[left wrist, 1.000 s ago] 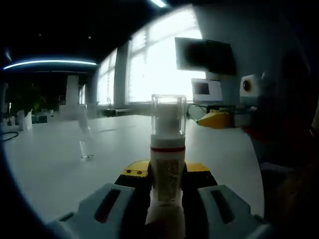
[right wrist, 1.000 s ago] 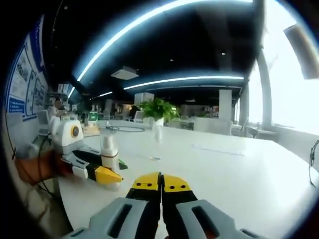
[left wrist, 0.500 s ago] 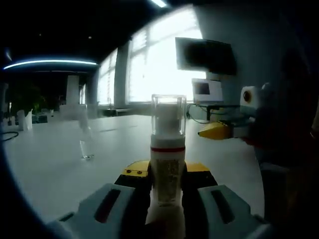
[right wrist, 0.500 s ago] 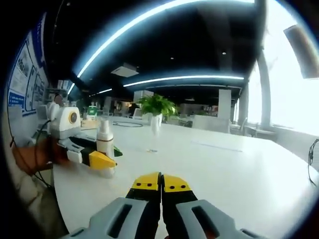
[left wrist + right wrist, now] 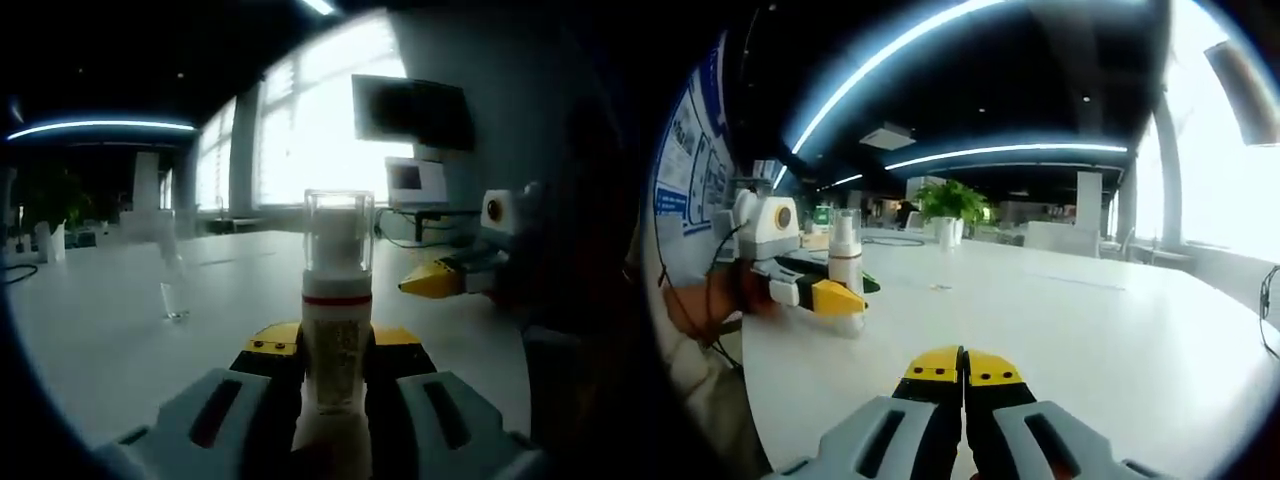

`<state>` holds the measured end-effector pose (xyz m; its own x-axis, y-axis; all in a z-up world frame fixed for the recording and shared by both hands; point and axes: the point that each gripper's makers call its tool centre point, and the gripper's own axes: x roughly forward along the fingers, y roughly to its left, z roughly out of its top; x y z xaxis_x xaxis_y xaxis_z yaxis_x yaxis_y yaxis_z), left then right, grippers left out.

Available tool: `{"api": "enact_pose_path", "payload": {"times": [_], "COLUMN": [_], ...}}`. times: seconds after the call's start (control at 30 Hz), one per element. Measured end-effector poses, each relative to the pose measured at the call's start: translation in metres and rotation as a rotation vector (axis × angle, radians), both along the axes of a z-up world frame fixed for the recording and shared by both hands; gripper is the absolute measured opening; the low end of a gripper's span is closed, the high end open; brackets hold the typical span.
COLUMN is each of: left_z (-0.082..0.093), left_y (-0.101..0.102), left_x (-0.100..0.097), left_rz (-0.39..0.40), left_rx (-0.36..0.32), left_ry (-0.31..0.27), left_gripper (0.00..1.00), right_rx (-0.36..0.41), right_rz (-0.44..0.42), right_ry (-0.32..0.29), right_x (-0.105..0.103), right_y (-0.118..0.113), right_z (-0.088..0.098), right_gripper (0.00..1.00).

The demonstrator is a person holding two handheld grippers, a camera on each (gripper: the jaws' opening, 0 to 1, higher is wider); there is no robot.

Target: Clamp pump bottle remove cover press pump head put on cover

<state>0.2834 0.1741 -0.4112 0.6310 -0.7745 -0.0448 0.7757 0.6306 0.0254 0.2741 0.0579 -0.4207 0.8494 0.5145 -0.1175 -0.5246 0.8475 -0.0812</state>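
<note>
- Right tongs have dipped a bit lower over the last second in the left gripper view, yellow tips now sitting to the right of the bottle at about the level of its red band instead of up by the cover. In the right gripper view the whole picture has slid too, so that's mostly the hand and camera moving, not the stuff on the table.
- Left tongs are clamped on the pump bottle, squeezing its body low down and holding it upright. Makes sense: one hand pins the bottle so the other can work the top.
- Clear cover is on top of the bottle, pump head visible through it. So I'd say cover removal hasn't happened yet.
- Right tongs are pressed together with nothing between them. They'd need to spread before they can take the cover.
- From the right gripper view, the bottle sits on the white table off to the left, with the left tongs around it and a hand behind them.
- Other stuff: a small clear glass stands on the table to the left of the bottle, well apart from it. A potted plant is way at the far side. A dark screen hangs on the far wall by the bright windows.
- Nothing looks in the way between the right tongs and the cover, just bare table.
</note>
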Motion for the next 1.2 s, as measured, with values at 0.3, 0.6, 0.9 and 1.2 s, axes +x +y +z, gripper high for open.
{"api": "enact_pose_path", "payload": {"times": [0.3, 0.6, 0.9, 1.2], "left_z": [0.0004, 0.0001, 0.0003, 0.0004], "left_y": [-0.0009, -0.0001, 0.0001, -0.0002], "left_x": [-0.0008, 0.0003, 0.0005, 0.0003], "left_rz": [0.001, 0.001, 0.004, 0.006], "left_rx": [0.004, 0.004, 0.009, 0.012], "left_ry": [-0.005, -0.006, -0.011, -0.01], "left_gripper": [0.14, 0.14, 0.14, 0.14], "right_rx": [-0.039, -0.051, -0.029, -0.04], "right_rz": [0.038, 0.056, 0.055, 0.052], "right_ry": [-0.004, -0.006, -0.005, -0.003], "right_x": [-0.0034, -0.0047, -0.0038, -0.0027], "right_y": [0.0077, 0.0088, 0.0077, 0.0067], "right_z": [-0.0054, -0.0067, -0.0056, -0.007], "right_gripper": [0.0, 0.0, 0.0, 0.0]}}
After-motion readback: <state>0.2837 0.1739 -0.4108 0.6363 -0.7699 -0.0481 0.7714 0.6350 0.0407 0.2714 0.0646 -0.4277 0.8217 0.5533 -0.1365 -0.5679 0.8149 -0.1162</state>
